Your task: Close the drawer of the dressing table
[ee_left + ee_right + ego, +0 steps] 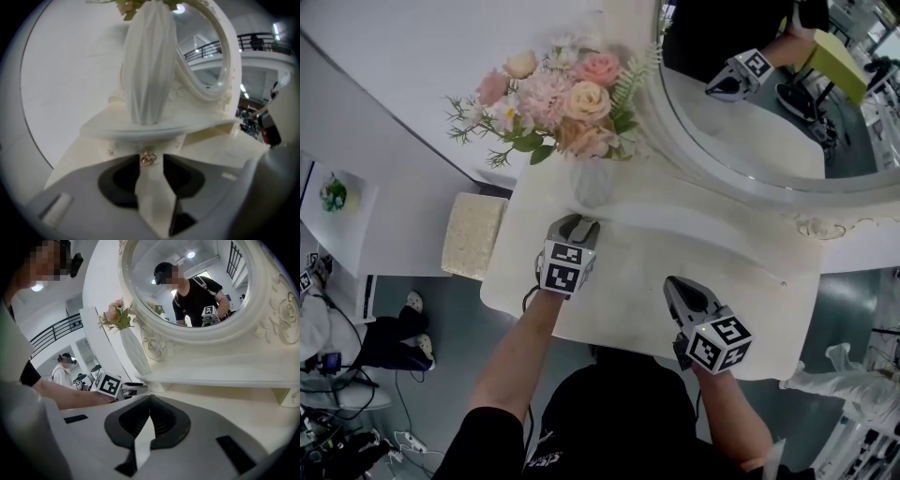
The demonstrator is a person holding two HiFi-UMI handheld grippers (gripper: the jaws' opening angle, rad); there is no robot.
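Two grippers are over the dressing table [750,272], and I report each in turn.

1. Left gripper [151,161]: the jaws stand parted, with a gap that is widest at the tips. It points at the drawer front [123,149], the cream panel directly beneath the raised shelf [154,129] that carries the white ribbed vase [147,65]. The drawer's small gold knob [148,158] sits at the mouth of the gap, level with the jaw tips. I cannot tell whether either tip touches the knob. I also cannot tell whether the drawer is fully home: the head view hides it under the shelf and the gripper.

2. Right gripper [150,399]: the jaws are closed tip to tip with nothing between them. It hovers over bare tabletop near the front edge, well apart from the drawer and to the right of the left gripper.

3. Surroundings: the vase holds pink and cream flowers [562,94]. The round mirror [750,94] stands behind the shelf, to the right of the vase.
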